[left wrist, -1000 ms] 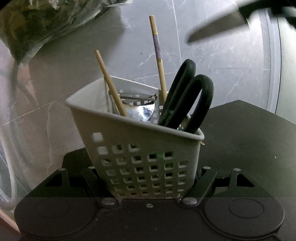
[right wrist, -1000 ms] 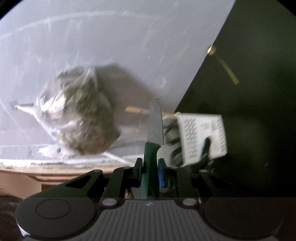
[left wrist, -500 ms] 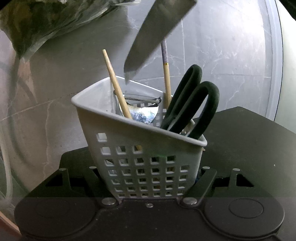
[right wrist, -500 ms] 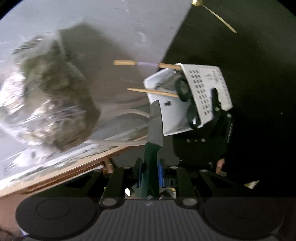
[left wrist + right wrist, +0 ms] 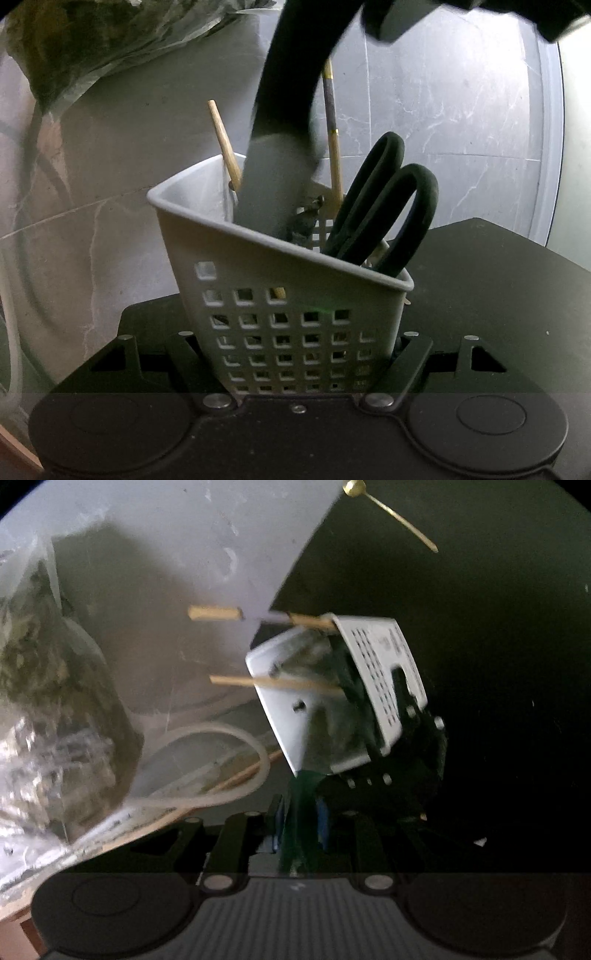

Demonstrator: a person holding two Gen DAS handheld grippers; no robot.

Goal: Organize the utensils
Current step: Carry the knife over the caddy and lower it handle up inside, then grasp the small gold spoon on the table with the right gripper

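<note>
My left gripper (image 5: 297,343) is shut on a white perforated caddy (image 5: 288,314), one finger on each side wall, tilting it over the black table's edge. In it stand black-handled scissors (image 5: 384,210) and two wooden chopsticks (image 5: 225,140). A knife (image 5: 273,184) comes in blurred from above, blade down inside the caddy. From the right wrist, the caddy (image 5: 280,709) lies just ahead. The knife's green handle (image 5: 301,830) sits between my right gripper's (image 5: 299,805) pads. Those jaws are opening, and the pads look clear of the handle.
A clear bag of greens (image 5: 48,686) lies on the grey marble floor left of the caddy. A white hose (image 5: 221,738) loops beside it. A gold spoon (image 5: 399,515) rests on the black table (image 5: 498,646) beyond the caddy.
The knife swung in from the upper right, came tip down over the caddy and now has its blade inside. The right gripper's view closed in on the caddy. The left gripper held still.
</note>
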